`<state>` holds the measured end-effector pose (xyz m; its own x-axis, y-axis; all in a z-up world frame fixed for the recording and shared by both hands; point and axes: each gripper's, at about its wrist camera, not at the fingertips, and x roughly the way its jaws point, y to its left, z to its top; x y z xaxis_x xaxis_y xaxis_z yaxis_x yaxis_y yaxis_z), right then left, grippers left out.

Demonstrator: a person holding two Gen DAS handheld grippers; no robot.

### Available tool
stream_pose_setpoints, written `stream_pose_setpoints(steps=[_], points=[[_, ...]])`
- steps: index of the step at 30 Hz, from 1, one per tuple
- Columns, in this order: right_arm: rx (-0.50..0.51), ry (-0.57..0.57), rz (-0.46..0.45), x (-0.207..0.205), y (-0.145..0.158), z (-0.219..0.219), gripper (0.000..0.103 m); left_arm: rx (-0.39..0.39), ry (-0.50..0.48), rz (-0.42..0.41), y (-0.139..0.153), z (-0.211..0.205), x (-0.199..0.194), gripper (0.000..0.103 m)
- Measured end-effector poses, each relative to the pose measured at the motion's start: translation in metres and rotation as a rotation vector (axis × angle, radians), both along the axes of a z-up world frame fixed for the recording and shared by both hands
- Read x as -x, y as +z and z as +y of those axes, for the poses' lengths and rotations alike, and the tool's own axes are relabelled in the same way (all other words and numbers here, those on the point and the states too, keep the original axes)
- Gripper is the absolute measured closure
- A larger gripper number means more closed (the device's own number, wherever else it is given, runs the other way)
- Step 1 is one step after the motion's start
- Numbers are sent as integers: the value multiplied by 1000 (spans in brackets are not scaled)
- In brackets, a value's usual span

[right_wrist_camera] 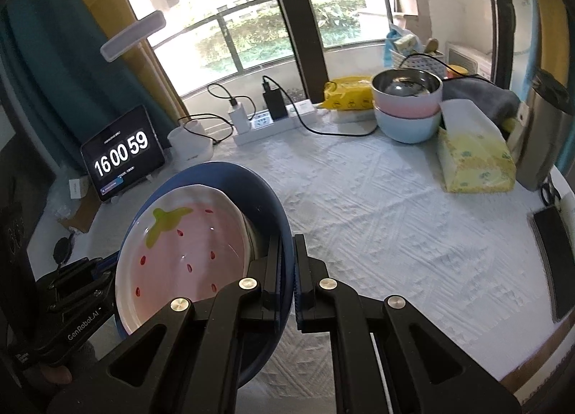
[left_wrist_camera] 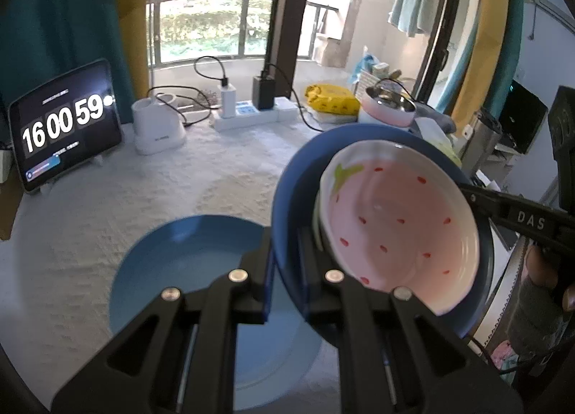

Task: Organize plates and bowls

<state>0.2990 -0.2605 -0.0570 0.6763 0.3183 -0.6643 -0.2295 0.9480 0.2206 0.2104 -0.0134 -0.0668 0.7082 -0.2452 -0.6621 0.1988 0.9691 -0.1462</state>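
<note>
the dark blue bowl (left_wrist_camera: 287, 198) hangs tilted in the air above the tabletop (left_wrist_camera: 161, 191), with a strawberry-patterned dish (left_wrist_camera: 399, 223) nested inside it, and each side of its rim is pinched by one gripper: the left gripper (left_wrist_camera: 287, 291) is clamped on the near rim in the left wrist view, the right gripper (right_wrist_camera: 286, 281) is clamped on the opposite rim in the right wrist view. directly under it, flat on the white textured cloth, lies a light blue plate (left_wrist_camera: 187, 259), which looks like the likely landing spot. to do this well, i judge both hands should travel together at the same pace, since any twist between them could lever the rim out of one grip; the bowl should also be levelled before it goes down, because at this tilt the loose dish could slide toward the low side and tip out. lower it centred over the plate and release only once it sits flat. the bowl is glossy, deep navy, with a thick rounded rim; the dish inside is white-edged and pink, with red seed marks and a green leaf. a stack of pink and pale blue bowls (right_wrist_camera: 408, 108) waits at the far side of the tabletop
</note>
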Motion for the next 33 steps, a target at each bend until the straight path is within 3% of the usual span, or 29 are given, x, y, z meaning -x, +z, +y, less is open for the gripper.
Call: stream_pose_setpoints(steps=[14,33], points=[[16,73,4,-17,0,51,96,5,81,-4,0,46,-5,93],[18,160,76,-38,-24,110,96,22,186,50,-21,101,-4,93]])
